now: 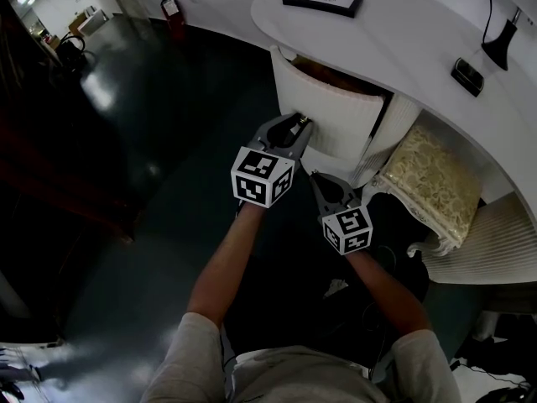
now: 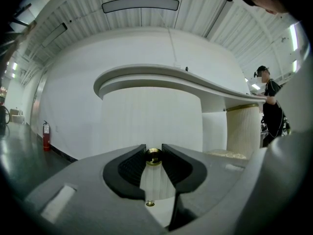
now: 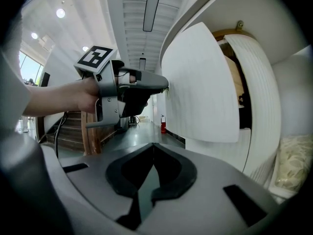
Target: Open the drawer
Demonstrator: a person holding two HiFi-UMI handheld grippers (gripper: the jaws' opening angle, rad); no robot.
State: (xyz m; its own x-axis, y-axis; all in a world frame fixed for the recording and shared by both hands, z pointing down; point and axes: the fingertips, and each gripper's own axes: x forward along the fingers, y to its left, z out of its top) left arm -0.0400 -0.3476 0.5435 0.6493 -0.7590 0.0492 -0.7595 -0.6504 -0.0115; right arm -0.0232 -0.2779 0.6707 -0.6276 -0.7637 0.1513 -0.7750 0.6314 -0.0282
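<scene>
The white ribbed drawer (image 1: 336,117) stands pulled out from under the curved white desk (image 1: 394,36), its brown inside showing behind the front. My left gripper (image 1: 298,126) points level at the drawer front (image 2: 151,114) and is shut on its small brass knob (image 2: 153,155). The right gripper view shows that left gripper (image 3: 165,86) touching the left edge of the drawer front (image 3: 200,87). My right gripper (image 1: 317,177) hangs lower and nearer me, apart from the drawer, and its jaws (image 3: 152,146) are shut with nothing between them.
A gold-patterned upholstered seat (image 1: 432,183) stands right of the drawer. On the desk top lie a black frame (image 1: 323,0), a small black device (image 1: 467,76) and a black stand (image 1: 502,44). A fire extinguisher (image 1: 172,11) stands by the far wall. A person (image 2: 270,109) stands at the desk's right.
</scene>
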